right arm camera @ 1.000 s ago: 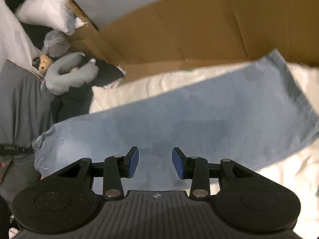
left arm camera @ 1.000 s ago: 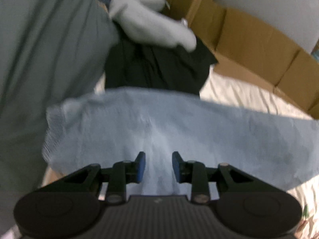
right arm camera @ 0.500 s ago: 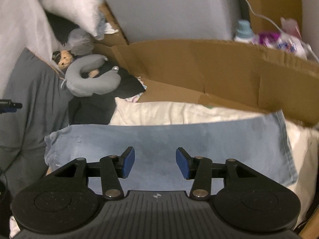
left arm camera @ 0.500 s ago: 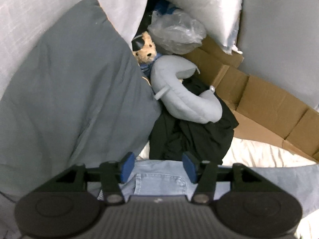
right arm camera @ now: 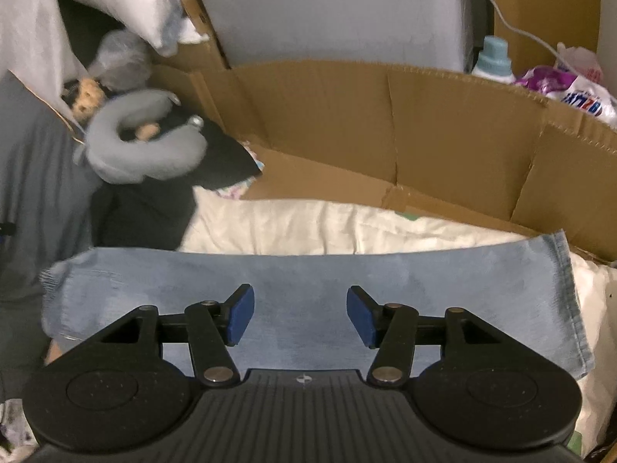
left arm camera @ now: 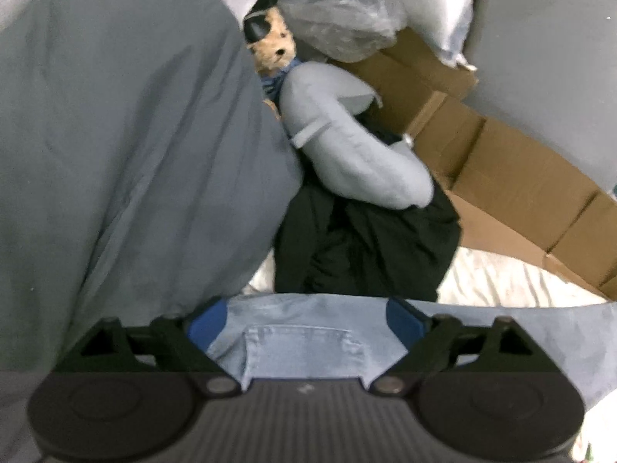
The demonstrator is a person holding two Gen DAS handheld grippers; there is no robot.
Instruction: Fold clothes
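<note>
Light blue jeans [right arm camera: 308, 281] lie folded in a long band across the white bedding [right arm camera: 293, 223]. In the left wrist view their pocket end [left arm camera: 304, 339] shows below my left gripper [left arm camera: 306, 320], whose jaws are opening wide above the cloth with nothing pressed between the pads. My right gripper [right arm camera: 300, 314] hovers over the middle of the jeans, its jaws also opening, holding nothing. The hemmed leg end [right arm camera: 567, 293] lies at the right.
A grey pillow [left arm camera: 127, 142] leans at the left. A grey neck pillow [left arm camera: 347, 154], a teddy bear [left arm camera: 273, 50] and a black garment [left arm camera: 366, 247] are heaped beyond the jeans. Cardboard panels [right arm camera: 385, 135] line the far side; a detergent bottle [right arm camera: 493, 58] stands behind.
Both grippers have drawn back and lifted away from the jeans while their jaws spread wider. The left view now looks at the pillow and the heap instead of the denim.
</note>
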